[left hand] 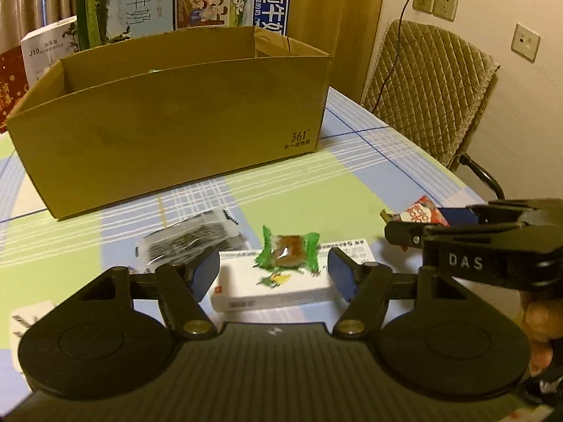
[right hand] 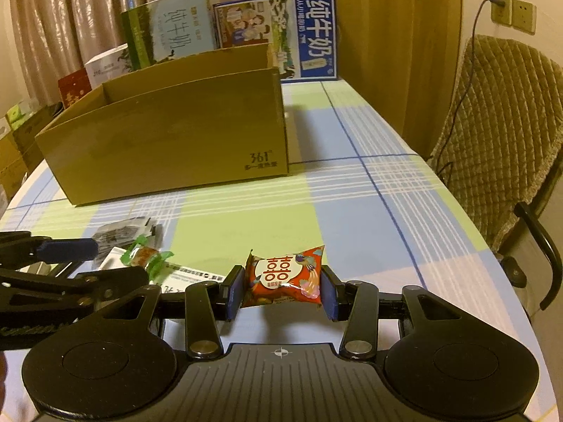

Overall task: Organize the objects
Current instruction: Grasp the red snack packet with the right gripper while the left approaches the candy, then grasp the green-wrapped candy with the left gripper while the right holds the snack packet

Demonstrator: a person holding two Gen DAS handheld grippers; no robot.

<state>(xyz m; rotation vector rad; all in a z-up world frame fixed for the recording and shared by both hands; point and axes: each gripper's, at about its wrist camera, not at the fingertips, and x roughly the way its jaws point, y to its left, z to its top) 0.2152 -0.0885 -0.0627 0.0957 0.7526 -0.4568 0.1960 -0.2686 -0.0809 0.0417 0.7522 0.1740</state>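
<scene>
My right gripper [right hand: 281, 286] pinches the red snack packet [right hand: 285, 276]; my left gripper [left hand: 272, 270], spread wide, brackets the green-wrapped candy [left hand: 289, 250] atop the white box [left hand: 278, 286]

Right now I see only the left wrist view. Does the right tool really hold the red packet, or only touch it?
Observer: It holds it. The red packet is squeezed between both pads of the right tool.
Operator: What is printed on its front?
Observer: A white circle with red characters.
Operator: Is the way to the cardboard box free?
Observer: In the right wrist view, only bare tablecloth lies between the packet and the cardboard box.
</scene>
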